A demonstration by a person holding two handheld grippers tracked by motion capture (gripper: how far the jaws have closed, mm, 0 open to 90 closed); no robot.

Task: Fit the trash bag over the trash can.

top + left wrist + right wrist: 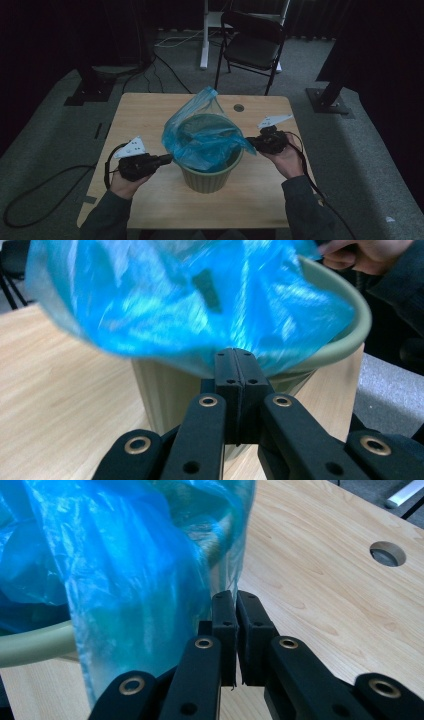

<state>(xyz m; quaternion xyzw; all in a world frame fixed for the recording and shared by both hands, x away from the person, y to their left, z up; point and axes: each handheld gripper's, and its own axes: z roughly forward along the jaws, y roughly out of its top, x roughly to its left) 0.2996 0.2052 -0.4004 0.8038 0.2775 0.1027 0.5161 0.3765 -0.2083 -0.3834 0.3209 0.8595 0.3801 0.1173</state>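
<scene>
Thin blue bag (202,135) film is being pinched by both closed grippers, left gripper (167,159) and right gripper (251,143), and, overstretched past their tips, is risking tearing or tipping the green bin (207,177) between them.

The high view is dim, the room dark around the wooden table (150,107). The gripper views are brighter; near the table the blue bag (200,300) is smeared by blur and glints with soft glare.

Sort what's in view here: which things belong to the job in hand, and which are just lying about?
In the job: blue plastic bag; green bin; left gripper and right gripper, each shut on the bag's edge.

Lying about: folding chair; floor cables; hole in the table.
</scene>
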